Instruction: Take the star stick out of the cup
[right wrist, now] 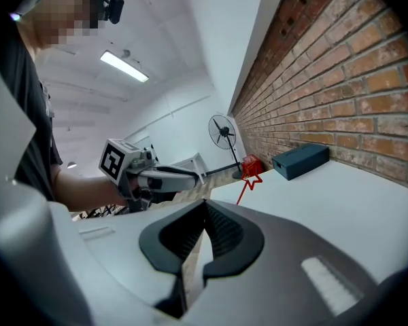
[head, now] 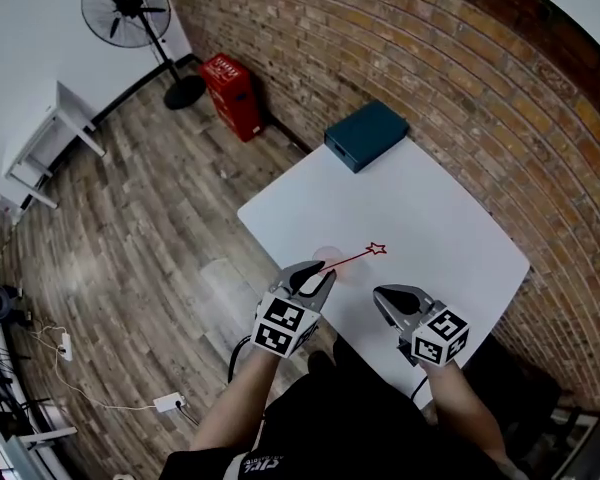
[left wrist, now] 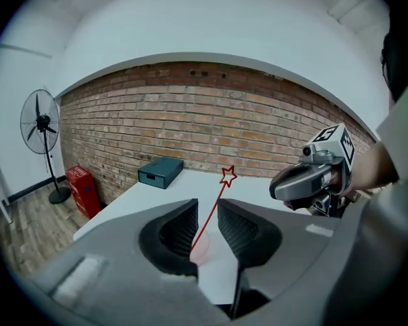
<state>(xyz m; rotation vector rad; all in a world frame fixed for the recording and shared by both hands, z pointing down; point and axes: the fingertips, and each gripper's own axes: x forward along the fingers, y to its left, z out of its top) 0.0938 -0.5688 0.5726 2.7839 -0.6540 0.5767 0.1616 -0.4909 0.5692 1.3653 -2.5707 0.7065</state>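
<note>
Slanting thin red star stick (head: 351,258), hollow star tip

The white worktop (head: 430,218) stood with one long edge along the brick wall (head: 430,58) and carried a closed teal box (head: 366,134) at its far corner by that wall. A pale, see-through cup (head: 327,259) stood upright near the worktop's near edge, well apart from the box. Around it, the wood-plank floor (head: 150,218) held a standing fan (head: 128,8), a red case (head: 232,95) against the wall, and a white rack (head: 50,138) further left.
</note>
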